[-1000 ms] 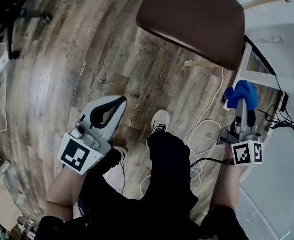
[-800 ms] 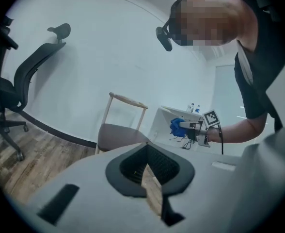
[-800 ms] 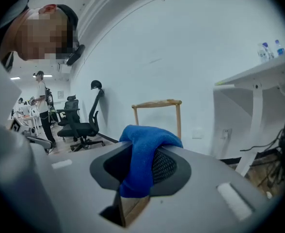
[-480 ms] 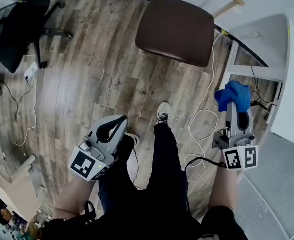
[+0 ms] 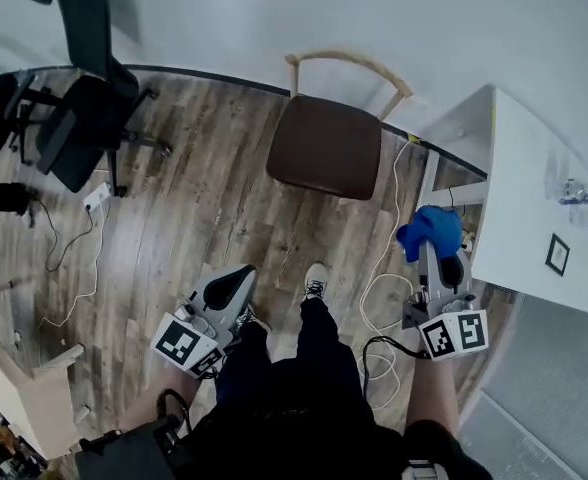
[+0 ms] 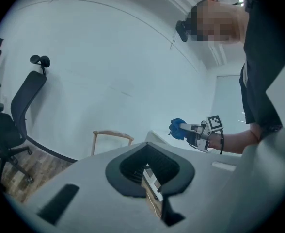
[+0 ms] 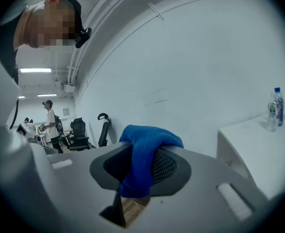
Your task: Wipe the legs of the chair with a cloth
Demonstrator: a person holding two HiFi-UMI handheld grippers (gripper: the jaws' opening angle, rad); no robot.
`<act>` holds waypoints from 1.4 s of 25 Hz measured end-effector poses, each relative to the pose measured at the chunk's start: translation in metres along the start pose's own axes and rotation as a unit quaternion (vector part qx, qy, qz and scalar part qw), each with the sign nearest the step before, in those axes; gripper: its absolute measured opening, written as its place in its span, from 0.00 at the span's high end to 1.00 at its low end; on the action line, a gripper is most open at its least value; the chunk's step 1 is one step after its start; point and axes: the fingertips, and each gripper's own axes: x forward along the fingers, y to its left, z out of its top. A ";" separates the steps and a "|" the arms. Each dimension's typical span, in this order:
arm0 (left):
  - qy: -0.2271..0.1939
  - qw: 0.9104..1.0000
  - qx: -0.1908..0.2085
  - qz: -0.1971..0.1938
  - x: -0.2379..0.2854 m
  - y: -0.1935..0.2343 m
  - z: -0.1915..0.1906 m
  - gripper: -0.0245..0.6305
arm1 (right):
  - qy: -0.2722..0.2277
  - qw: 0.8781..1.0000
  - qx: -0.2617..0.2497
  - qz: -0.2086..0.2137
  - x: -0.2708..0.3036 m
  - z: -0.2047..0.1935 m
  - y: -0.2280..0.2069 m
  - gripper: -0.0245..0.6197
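- The left gripper (image 5: 242,274), clenched on nothing, hung over the wooden floor (image 5: 194,198) beside the person's leg.
- The right gripper (image 5: 436,258) grasped the blue cloth (image 5: 429,231), bunched between its jaws, just beside the white worktop's (image 5: 529,218) left edge.
- The brown-seated chair (image 5: 324,148) stood farther on by the wall, well apart from the cloth, its legs mostly hidden under the seat.
- Bottles (image 5: 574,190) stood on the worktop, well apart from its left edge.

Blue cloth (image 7: 143,154) looks soft and fuzzy, a napped weave, set against the matt grey plastic of the right gripper (image 5: 439,258). The chair (image 5: 326,148) has a smooth brown seat (dull sheen, no real gloss) and a pale bare-wood frame. The floor (image 5: 174,228) is grainy matt wood plank.
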 end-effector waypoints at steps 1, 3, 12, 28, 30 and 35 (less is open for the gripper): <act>-0.005 1.000 -0.002 0.001 -0.001 -0.005 0.012 0.95 | -0.002 1.000 0.005 0.002 -0.004 0.009 0.002 0.81; -0.014 1.000 -0.012 0.005 -0.001 -0.013 0.033 0.95 | -0.005 1.000 0.018 0.008 -0.010 0.024 0.004 0.81; -0.033 0.999 -0.016 -0.020 -0.001 -0.036 0.086 0.95 | -0.016 0.999 0.036 0.024 -0.037 0.052 0.039 0.81; -0.028 0.999 0.002 -0.046 -0.081 -0.041 0.100 0.95 | -0.010 0.995 0.065 0.069 -0.095 0.026 0.191 0.81; -0.027 0.998 0.002 -0.054 -0.089 -0.044 0.098 0.95 | -0.009 0.995 0.071 0.072 -0.100 0.021 0.205 0.81; -0.029 0.997 0.006 -0.068 -0.114 -0.052 0.096 0.95 | -0.002 0.995 0.062 0.083 -0.116 0.012 0.245 0.81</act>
